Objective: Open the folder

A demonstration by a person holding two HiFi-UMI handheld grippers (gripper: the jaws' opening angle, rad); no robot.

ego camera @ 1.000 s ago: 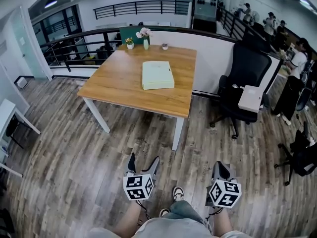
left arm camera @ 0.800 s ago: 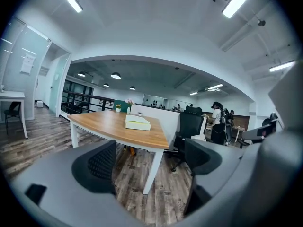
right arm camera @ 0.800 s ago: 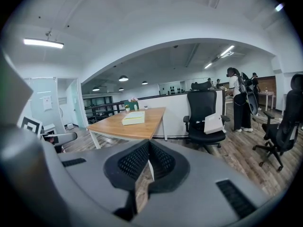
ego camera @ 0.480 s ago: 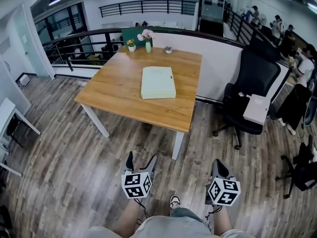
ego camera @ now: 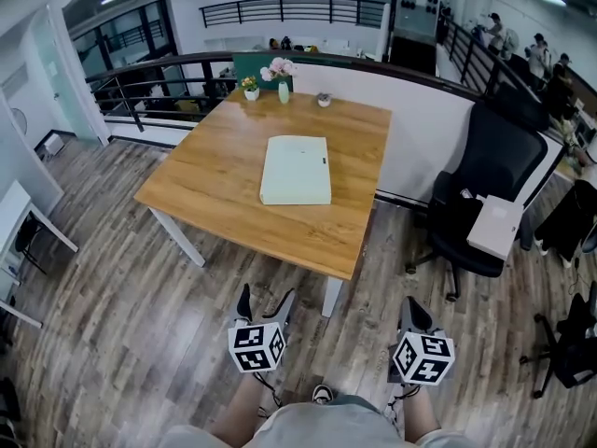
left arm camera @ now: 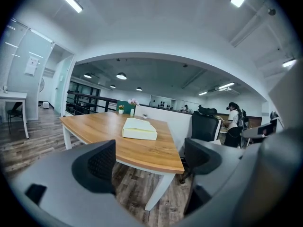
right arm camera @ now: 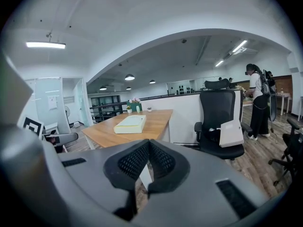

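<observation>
Holding both low over the floor [ego camera: 140,325], I see my left gripper [ego camera: 269,299] with fingers [left arm camera: 97,167] wide and empty, my right gripper [ego camera: 411,311] with fingers [right arm camera: 135,162] pressed together on nothing. Ahead, the pale folder [ego camera: 296,169] lies closed and flat in the middle of the bench [ego camera: 215,166].

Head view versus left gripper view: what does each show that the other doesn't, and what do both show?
Only the head view: both the left tongs and right tongs from above, low over the floor, short of the wooden table, and the person's shoe. Only the left gripper view: the left jaws standing apart, nothing between them. Both: the closed folder flat on that table, the flower vase at its far edge, the black office chair.
</observation>
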